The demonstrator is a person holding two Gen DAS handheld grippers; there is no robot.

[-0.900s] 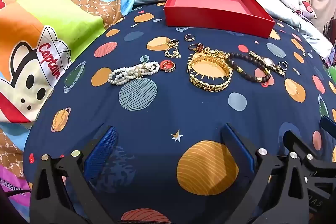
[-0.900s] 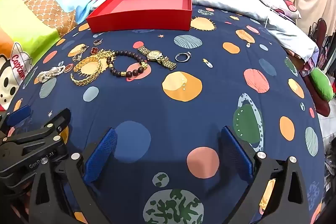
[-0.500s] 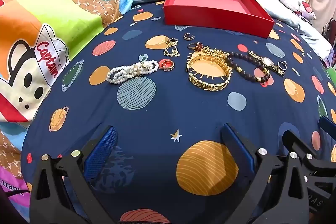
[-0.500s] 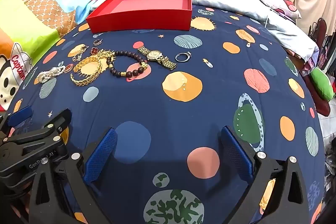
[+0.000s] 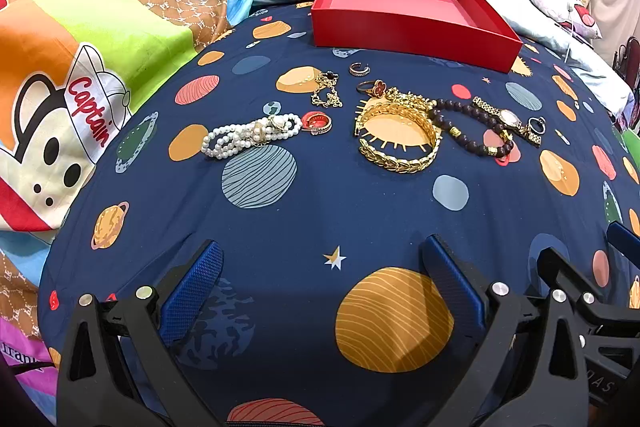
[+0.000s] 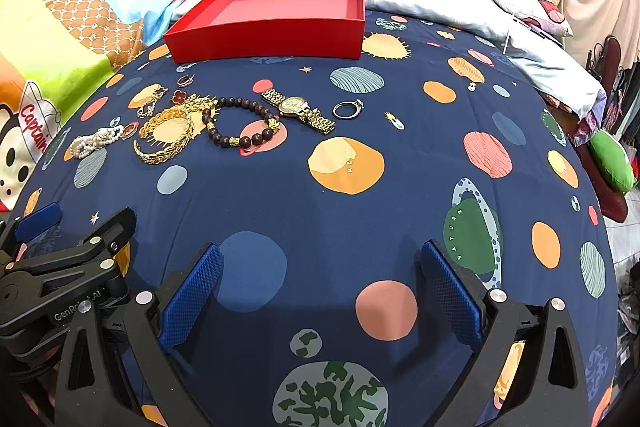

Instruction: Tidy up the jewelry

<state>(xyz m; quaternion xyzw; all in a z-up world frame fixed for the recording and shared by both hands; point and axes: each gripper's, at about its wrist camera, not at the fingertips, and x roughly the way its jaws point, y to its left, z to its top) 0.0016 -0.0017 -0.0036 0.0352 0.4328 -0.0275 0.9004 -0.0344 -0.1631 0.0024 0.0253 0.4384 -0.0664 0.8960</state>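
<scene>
Both your left hand-held gripper (image 5: 320,267) and right hand-held gripper (image 6: 320,267) are wide open over the bed (image 6: 360,219), holding nothing, with the red box (image 6: 276,27) empty.

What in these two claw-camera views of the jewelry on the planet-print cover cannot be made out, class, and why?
- Watch dial: too small in both views to read.
- Gold chain: clasp and links too small, bunched up in both views.
- Red box floor: its near strip is hidden by the front wall in both views.
- Left claw and right claw: handles and hands cut off by the bottom edge.
</scene>
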